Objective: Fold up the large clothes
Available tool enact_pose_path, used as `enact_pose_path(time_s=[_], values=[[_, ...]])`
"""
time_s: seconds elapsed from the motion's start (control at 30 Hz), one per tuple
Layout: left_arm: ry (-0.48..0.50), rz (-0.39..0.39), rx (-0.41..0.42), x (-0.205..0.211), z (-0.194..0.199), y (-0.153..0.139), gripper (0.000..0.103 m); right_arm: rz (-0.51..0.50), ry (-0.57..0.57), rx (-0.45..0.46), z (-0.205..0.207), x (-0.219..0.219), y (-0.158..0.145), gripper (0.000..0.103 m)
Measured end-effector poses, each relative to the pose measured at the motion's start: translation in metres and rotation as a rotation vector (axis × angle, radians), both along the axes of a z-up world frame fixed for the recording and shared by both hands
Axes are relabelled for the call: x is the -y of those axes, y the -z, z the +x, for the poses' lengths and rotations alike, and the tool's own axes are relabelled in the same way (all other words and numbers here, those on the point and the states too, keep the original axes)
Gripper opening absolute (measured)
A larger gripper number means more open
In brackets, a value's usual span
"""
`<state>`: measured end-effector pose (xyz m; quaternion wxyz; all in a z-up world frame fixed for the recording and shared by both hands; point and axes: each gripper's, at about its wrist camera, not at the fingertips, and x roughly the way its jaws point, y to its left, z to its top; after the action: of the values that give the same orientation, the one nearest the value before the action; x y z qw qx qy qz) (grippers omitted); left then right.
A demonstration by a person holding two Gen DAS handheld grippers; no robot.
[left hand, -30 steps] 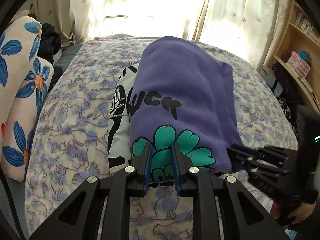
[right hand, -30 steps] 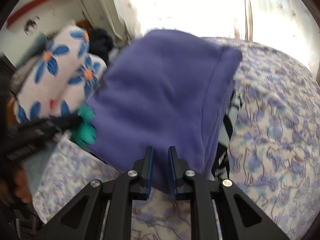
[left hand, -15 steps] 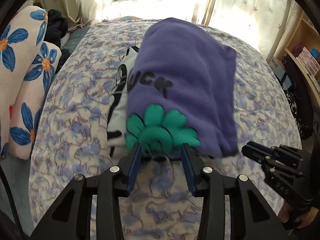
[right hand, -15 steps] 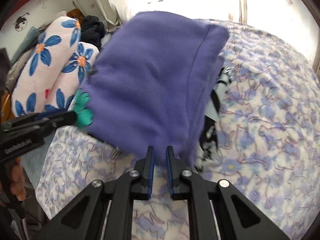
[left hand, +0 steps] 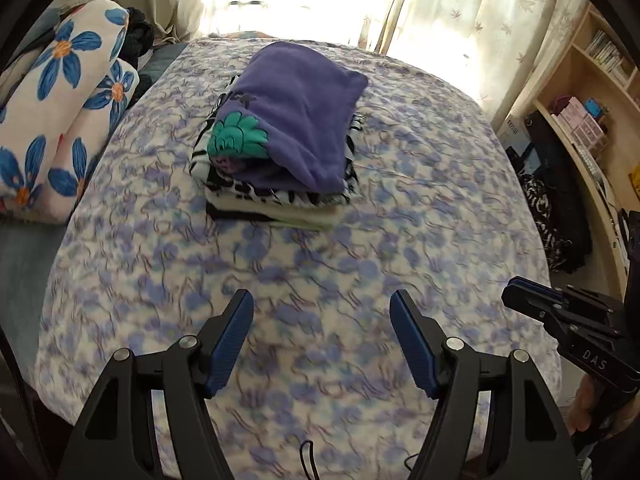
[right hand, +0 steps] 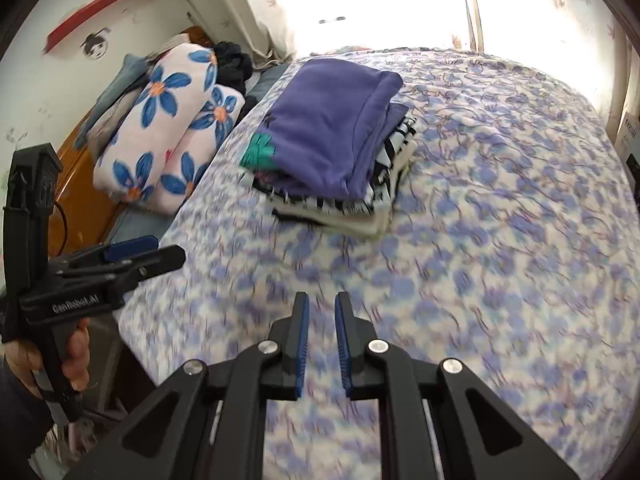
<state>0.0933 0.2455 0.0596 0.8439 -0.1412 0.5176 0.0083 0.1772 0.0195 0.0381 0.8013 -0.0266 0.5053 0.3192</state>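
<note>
A folded purple sweatshirt (left hand: 304,120) (right hand: 332,136) with a green flower print lies on top of a stack of folded black-and-white clothes (left hand: 280,196) (right hand: 344,204) on the bed. My left gripper (left hand: 322,296) (right hand: 166,248) hangs above the bedspread well short of the stack, its jaws wide and opening, with nothing between them. My right gripper (right hand: 322,296) (left hand: 516,290) is also back from the stack. Its jaws stand a narrow gap apart, opening slightly, and hold nothing.
The bed wears a blue-flowered cover (left hand: 320,264) (right hand: 500,220). Rolled floral bedding (left hand: 60,120) (right hand: 168,132) and dark clothes (left hand: 138,36) lie along its left side. A wooden shelf (left hand: 592,120) and a black bag (left hand: 560,200) stand to the right. Curtains hang behind.
Both grippers let go of the purple sweatshirt and pulled back and up from it. The sweatshirt now rests on the stack. The left jaws have spread wide.
</note>
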Motion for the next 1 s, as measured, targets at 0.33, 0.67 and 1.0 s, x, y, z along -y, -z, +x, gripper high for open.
enact_pose_path(time_s=[0.33, 0.67, 1.0], values=[[-0.026, -0.031, -0.004, 0.076, -0.104, -0.015, 0.070, -0.010, 0.031, -0.033, -0.075, 0.079, -0.003, 0.013], [-0.029, -0.051, -0.042, 0.121, -0.156, -0.008, 0.076, -0.048, 0.047, 0.008, -0.127, 0.120, 0.000, 0.013], [-0.038, 0.055, -0.012, 0.165, -0.169, 0.015, 0.083, -0.049, 0.221, -0.036, -0.147, 0.136, 0.023, 0.030]])
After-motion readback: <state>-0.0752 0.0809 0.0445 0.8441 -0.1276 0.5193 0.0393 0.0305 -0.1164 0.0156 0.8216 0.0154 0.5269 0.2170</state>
